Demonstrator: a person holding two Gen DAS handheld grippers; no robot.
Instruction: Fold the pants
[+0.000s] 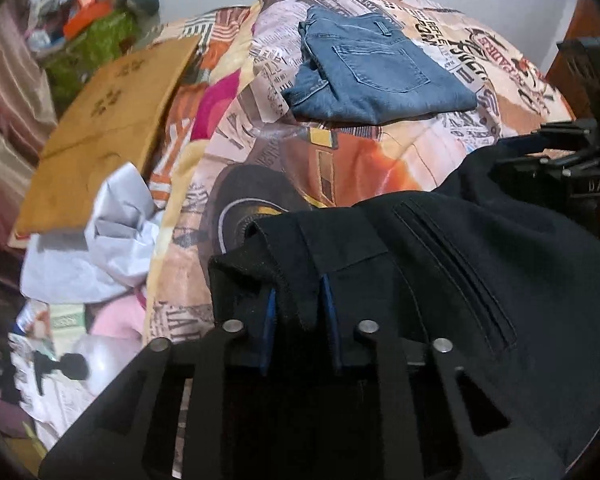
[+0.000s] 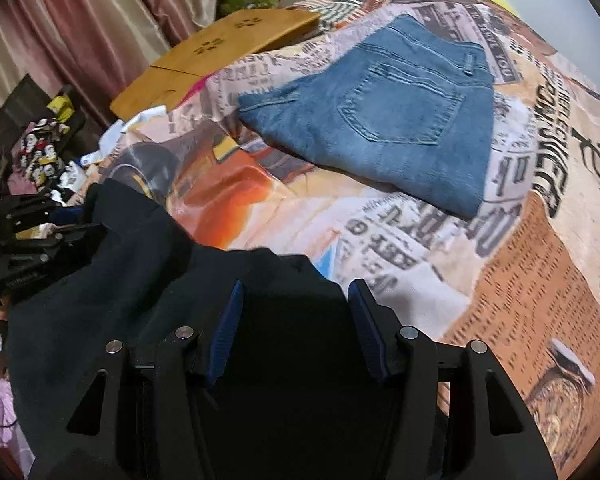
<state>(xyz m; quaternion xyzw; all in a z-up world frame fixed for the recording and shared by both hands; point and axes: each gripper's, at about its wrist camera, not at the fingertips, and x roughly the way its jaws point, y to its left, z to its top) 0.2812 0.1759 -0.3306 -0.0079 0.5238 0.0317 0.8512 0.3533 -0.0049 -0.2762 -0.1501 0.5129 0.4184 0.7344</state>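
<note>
Left wrist: left gripper (image 1: 298, 300) pinches black pants (image 1: 480, 280) waistband w/ both pads.

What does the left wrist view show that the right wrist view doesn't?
Left wrist only: the dark pants' welt pocket, white crumpled paper, and the left gripper pinching the pants' edge.
Right wrist only: pink curtains, a patterned cloth, and the right gripper astride the pants; whether its pads press the cloth is unclear.
Both: the dark pants, folded jeans, wooden board, printed bedspread.
</note>
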